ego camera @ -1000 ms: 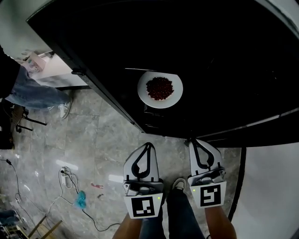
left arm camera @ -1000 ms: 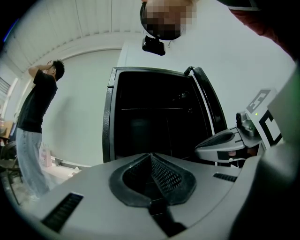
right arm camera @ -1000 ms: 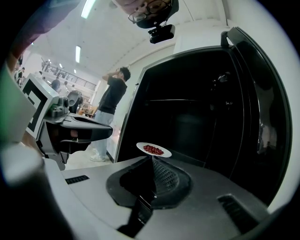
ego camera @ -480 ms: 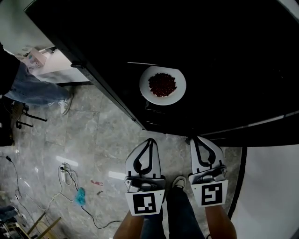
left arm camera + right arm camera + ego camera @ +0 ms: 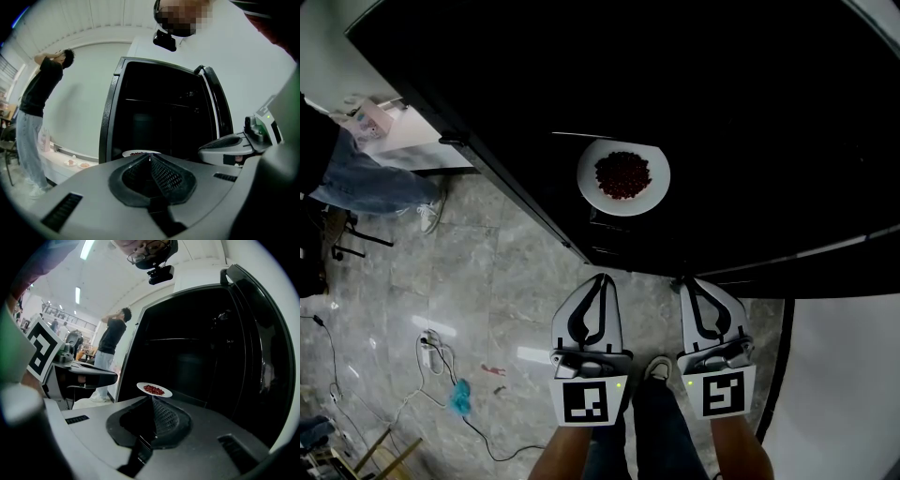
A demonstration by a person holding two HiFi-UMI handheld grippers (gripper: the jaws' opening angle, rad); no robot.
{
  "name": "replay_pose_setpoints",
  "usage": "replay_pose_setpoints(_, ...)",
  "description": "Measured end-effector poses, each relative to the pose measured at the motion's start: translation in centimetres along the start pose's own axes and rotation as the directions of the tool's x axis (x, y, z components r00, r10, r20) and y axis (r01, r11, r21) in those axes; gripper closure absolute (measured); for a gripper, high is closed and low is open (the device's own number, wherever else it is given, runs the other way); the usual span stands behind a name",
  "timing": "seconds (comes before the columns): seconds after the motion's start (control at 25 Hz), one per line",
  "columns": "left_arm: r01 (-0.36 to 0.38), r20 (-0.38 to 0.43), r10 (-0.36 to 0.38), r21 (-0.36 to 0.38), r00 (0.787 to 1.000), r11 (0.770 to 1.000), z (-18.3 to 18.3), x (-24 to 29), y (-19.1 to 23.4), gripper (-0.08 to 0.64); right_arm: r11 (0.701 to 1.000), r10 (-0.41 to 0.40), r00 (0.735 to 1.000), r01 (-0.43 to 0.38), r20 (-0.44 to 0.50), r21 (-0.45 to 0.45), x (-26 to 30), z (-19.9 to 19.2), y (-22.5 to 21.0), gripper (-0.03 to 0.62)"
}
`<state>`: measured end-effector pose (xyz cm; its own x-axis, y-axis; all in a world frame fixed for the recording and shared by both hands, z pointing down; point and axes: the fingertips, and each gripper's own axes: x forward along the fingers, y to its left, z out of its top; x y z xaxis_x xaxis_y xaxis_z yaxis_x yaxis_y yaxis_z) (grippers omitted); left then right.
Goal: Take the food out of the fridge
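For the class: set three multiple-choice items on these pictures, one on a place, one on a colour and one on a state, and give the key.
1. Where does the plate stand?
A) on a stove
B) inside the open fridge
C) between a tool's jaws

2. What colour is the food on it?
A) green
B) yellow
C) dark red

3. How do the left tool and the right tool stand?
A) both shut and empty
B) both wide open
C) each shut on the plate

Key:
1 B, the plate sits within the fridge's dark interior.
2 C, a dark red heap lies on the white plate.
3 A, each tool's own view shows its jaws together with nothing between them.
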<state>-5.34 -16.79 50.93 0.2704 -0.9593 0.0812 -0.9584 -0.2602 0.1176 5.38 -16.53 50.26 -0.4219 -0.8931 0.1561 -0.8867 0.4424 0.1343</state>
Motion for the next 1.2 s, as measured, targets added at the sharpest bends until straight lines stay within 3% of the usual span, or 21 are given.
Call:
replay_pose_setpoints(0.2, 0.011, 0.024, -0.009, -0.067, 1.000, 0.998, 0.5, 0.8, 0.1, 0.543, 1.000, -0.004, 1.000, 0.004, -0.008, 0.000, -0.2, -0.2, -0.3, 0.570)
replay_pose_setpoints(0.36, 0.058, 0.008, -0.057, -0.061, 0.998, 0.996, 0.1, 1.3, -0.2, 0.541, 1.000, -0.007, 1.000, 0.007, -0.003, 0.002, -0.1, -0.1, -0.4, 0.569)
replay_pose_setpoints(0.68, 0.065, 0.001, -0.067, -0.243, 0.998, 0.968, -0.5, 2.3, 0.5, 0.541, 1.000, -0.005, 1.000, 0.005, 0.000, -0.001, 0.0, 0.0, -0.4, 0.570)
replay_pose_setpoints(0.88, 0.073, 0.003, -0.078, -0.375, 0.997, 0.924, -0.9, 3.0, 0.9, 0.506, 1.000, -0.003, 1.000, 0.003, -0.013, 0.002, -0.1, -0.2, -0.3, 0.569)
replay_pose_setpoints(0.96, 0.074, 0.008, -0.078, -0.436, 0.997, 0.897, -1.0, 3.3, 1.1, 0.500, 1.000, -0.003, 1.000, 0.003, -0.012, 0.002, -0.1, -0.2, -0.3, 0.569)
replay_pose_setpoints(1.08, 0.077, 0.019, -0.079, -0.541, 0.997, 0.838, -1.3, 3.9, 1.5, 0.490, 1.000, -0.004, 1.000, 0.004, -0.010, 0.003, -0.1, -0.1, -0.4, 0.570)
replay_pose_setpoints(1.2, 0.080, 0.025, -0.080, -0.581, 0.996, 0.810, -1.4, 4.4, 1.7, 0.480, 1.000, -0.005, 1.000, 0.005, -0.009, 0.005, -0.1, 0.0, -0.4, 0.569)
